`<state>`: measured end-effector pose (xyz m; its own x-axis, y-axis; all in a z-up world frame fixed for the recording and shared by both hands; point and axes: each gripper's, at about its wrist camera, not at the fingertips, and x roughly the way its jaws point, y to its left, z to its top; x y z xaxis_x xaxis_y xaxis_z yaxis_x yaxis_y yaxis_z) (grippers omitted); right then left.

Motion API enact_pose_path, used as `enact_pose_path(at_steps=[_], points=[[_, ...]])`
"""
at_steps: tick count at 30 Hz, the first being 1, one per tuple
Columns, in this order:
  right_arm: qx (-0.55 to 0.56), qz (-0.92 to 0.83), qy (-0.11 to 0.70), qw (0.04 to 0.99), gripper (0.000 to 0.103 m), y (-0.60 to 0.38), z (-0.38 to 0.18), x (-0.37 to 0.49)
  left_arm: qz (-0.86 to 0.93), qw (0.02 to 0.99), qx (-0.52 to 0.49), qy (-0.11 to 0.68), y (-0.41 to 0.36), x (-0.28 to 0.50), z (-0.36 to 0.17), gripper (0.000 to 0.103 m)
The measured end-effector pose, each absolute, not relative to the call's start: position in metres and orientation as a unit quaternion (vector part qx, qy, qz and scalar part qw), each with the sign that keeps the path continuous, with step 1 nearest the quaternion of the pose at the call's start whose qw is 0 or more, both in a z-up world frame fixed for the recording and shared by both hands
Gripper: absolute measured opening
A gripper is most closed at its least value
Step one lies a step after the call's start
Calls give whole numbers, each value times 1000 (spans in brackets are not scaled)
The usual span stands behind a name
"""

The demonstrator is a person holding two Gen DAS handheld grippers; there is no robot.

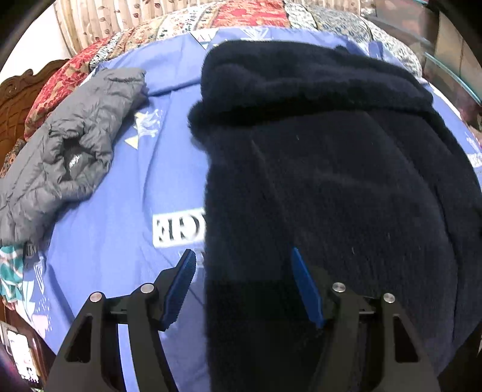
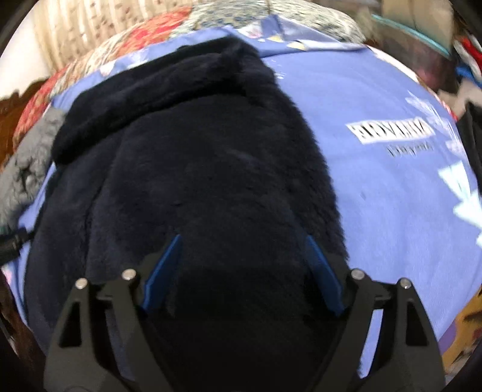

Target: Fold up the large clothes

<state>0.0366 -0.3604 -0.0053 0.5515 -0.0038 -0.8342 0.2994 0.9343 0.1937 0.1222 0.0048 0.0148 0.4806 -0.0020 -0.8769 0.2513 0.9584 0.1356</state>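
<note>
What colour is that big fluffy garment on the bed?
The fluffy garment is very dark navy, almost black; it shows best in the left wrist view.

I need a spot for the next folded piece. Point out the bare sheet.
Bare blue bedsheet lies between the grey puffer jacket and the dark fleece garment, and a wider patch right of the fleece. The headboard end is crowded.

We see the fleece garment (image 1: 331, 169) spread on the bed sheet (image 1: 120, 241); a puffer jacket (image 1: 66, 150) lies well to its left, a patterned quilt (image 1: 247, 15) behind both.
</note>
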Motion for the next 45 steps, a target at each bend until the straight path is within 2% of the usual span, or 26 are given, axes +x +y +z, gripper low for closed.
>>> enact_pose_path(at_steps=[8,13,21,32,45], points=[[198,-79,451,866,80,-368,-14,12,-69,836,137,527,8,95,-9,84],[218,-52,418,880,84,-380,-28,9,-64,838,125,527,18,89,-15,89],[189,-52,403,894,85,-371,-30,6,-65,847,105,517,27,89,-24,100],[138,-54,417,897,95,-353,-33,16,-76,859,77,500,35,89,-35,111],[123,-60,420,897,96,-347,-35,17,-89,870,55,482,39,84,-40,113]])
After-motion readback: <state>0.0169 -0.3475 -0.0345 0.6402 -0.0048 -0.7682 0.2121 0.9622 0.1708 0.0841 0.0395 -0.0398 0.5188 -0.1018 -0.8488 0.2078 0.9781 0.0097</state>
